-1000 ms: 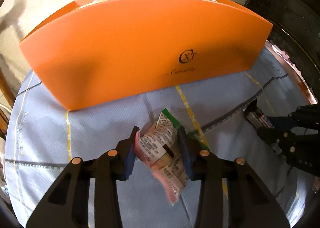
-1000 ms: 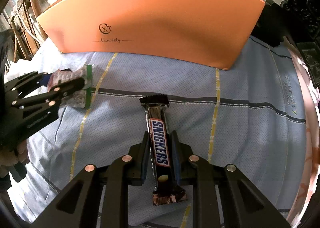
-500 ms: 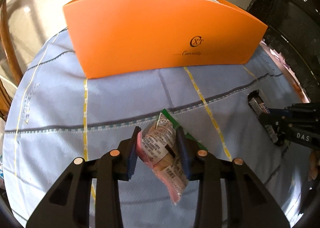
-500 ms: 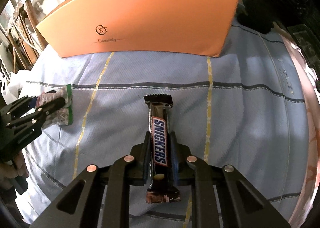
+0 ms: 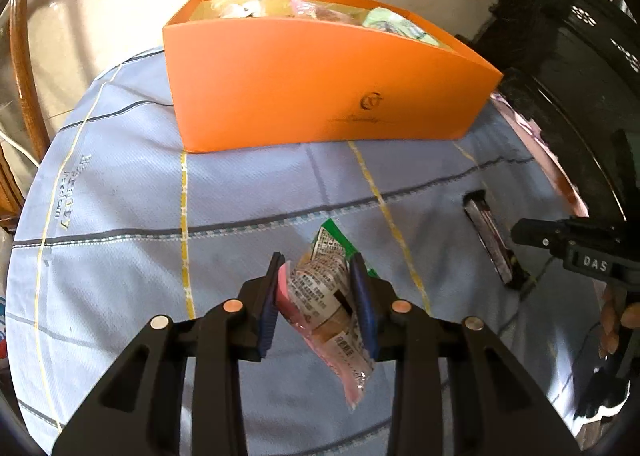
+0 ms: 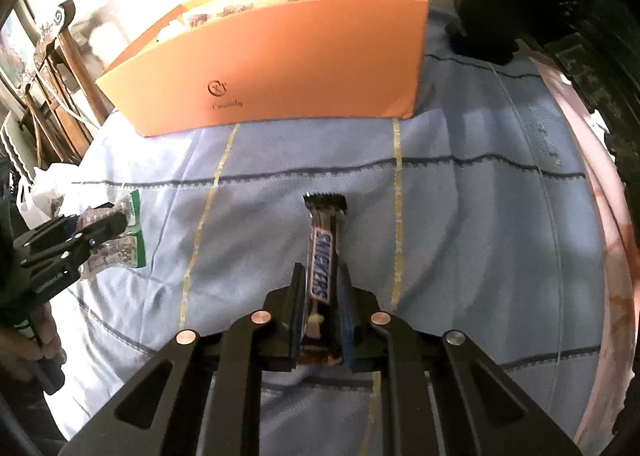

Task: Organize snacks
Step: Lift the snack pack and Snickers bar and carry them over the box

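Left gripper (image 5: 318, 298): jaws clenched on a crinkled pink-and-clear plastic snack packet with a green end and printed white label (image 5: 326, 296); packet sits between the blue pads, its lower end hanging free below them, clear of the pale blue checked tablecloth with yellow and grey lines (image 5: 120, 216). Right gripper (image 6: 320, 310): jaws closed on a brown Snickers chocolate bar (image 6: 323, 256), gripped at its near end, the far crimped end pointing toward the orange cardboard box with a dark logo on its front wall (image 6: 300, 76). Box stands open-topped at the far side of the cloth, well apart from both held items; several wrapped snacks lie inside, details too small to read. In the right wrist view the left gripper and its packet appear at the left edge, with a hand (image 6: 44, 344) on the handle. Dark carved wooden furniture (image 5: 580, 56) beyond the table's right edge.
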Demonstrator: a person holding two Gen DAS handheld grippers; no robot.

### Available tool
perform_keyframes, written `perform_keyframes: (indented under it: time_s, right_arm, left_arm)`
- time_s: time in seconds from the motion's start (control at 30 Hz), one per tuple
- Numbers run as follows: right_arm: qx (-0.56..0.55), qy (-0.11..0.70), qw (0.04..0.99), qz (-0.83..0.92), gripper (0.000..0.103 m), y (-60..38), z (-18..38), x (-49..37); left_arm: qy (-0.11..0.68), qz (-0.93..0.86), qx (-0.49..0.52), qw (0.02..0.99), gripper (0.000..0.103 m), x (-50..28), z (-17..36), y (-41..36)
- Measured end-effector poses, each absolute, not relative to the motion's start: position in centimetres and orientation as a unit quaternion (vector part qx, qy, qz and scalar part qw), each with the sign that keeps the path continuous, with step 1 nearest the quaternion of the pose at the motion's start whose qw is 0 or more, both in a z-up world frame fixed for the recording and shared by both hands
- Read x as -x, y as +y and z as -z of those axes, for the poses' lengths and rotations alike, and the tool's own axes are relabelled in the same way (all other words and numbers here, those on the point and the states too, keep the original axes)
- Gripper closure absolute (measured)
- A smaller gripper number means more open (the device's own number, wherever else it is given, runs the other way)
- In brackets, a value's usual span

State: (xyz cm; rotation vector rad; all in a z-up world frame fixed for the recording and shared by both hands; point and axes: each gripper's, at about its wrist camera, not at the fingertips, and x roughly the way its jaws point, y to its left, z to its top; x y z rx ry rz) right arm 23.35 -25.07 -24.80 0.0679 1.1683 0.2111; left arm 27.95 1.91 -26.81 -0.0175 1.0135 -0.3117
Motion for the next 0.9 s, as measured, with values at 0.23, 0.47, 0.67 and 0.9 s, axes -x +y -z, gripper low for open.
perform_keyframes:
  time_s: [0.23, 0.47, 0.67, 0.9]
  right_arm:
    - [-0.026, 0.557, 0.822, -0.117, 0.078, -24.1, 26.5, -23.2]
    - [0.036, 0.575, 0.813, -0.084, 0.080, -21.4, 27.8, -25.0]
    - [-0.023, 0.581, 0.805, -0.118, 0.086, -21.9, 26.8, -24.0]
    - [-0.075, 0.551, 0.819, -0.140, 0.086, -23.3, 22.9, -21.5]
  left_arm:
    - [0.509, 0.145, -0.005, 0.848, 0.071, -26.2, 28.9, 1.9]
    - [0.508, 0.141, -0.002, 0.850, 0.071, -25.8, 29.2, 1.9]
    - [0.504, 0.152, 0.016, 0.850, 0.071, -25.3, 28.2, 2.3]
    - [0.476, 0.180, 0.040, 0.860, 0.071, -24.5, 24.4, 2.5]
